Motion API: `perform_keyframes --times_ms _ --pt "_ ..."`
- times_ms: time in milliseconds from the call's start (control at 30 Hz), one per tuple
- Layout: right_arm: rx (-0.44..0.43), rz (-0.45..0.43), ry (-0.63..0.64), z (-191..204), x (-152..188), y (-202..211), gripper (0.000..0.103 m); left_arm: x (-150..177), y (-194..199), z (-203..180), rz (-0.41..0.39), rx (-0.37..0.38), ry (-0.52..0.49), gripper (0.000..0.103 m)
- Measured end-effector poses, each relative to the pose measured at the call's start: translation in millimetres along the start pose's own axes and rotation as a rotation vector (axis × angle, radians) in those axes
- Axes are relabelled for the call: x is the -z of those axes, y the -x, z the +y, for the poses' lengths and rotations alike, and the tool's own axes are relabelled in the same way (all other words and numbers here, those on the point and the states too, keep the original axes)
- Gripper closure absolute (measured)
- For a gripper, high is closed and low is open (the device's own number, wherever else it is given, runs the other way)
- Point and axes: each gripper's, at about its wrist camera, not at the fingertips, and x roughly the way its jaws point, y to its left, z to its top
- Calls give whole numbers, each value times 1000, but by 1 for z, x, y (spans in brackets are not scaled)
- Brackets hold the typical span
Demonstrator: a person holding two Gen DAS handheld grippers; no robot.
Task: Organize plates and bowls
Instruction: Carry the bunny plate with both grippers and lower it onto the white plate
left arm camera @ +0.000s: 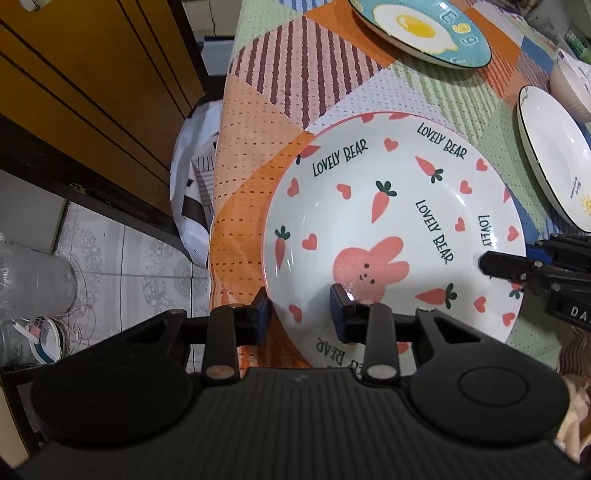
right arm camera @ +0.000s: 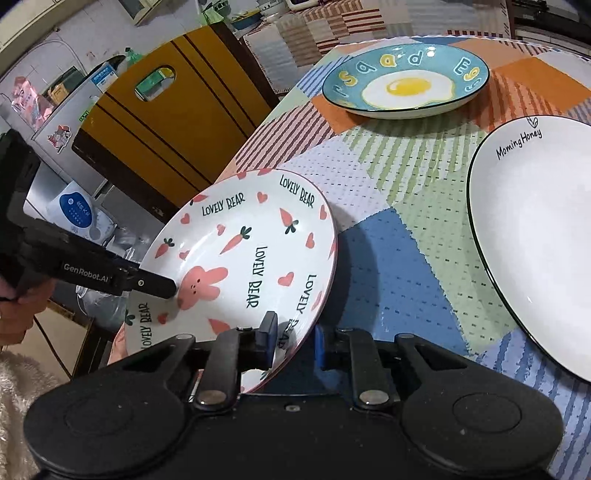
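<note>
A white plate (left arm camera: 388, 206) (right arm camera: 240, 251) printed with a pink bunny, carrots, hearts and "LOVELY BEAR" lies at the table's left edge, and part of it hangs past the edge. My left gripper (left arm camera: 301, 314) straddles its near rim, one pad outside the rim and the other on the inner slope, gripping it. In the right wrist view its upper finger (right arm camera: 155, 286) lies on the plate beside the bunny. My right gripper (right arm camera: 293, 341) is shut on the opposite rim, which runs between its blue pads. One of its fingers (left arm camera: 495, 266) shows in the left wrist view.
A teal fried-egg plate (left arm camera: 421, 29) (right arm camera: 406, 81) sits at the far side of the patchwork tablecloth (right arm camera: 388, 206). A white "Morning Honey" plate (left arm camera: 554, 158) (right arm camera: 535, 240) lies to the right, with a ribbed white bowl (left arm camera: 569, 88) behind it. A wooden cabinet (left arm camera: 92, 92) stands left of the table.
</note>
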Motion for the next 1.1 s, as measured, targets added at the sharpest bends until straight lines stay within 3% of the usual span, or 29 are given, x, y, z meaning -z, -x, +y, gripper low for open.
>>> perform_keyframes --times_ms 200,533,833,1100 --pt "-7 12 46 -4 -1 11 82 4 8 -9 14 53 -3 71" --pt "-33 -38 50 -30 -10 82 82 -15 55 -59 -75 174 -33 73" --pt "62 -106 60 -70 -26 158 81 -54 68 -132 -141 280 -207 73" --pt "164 -123 52 -106 -46 190 81 -89 44 -176 -80 319 -248 73"
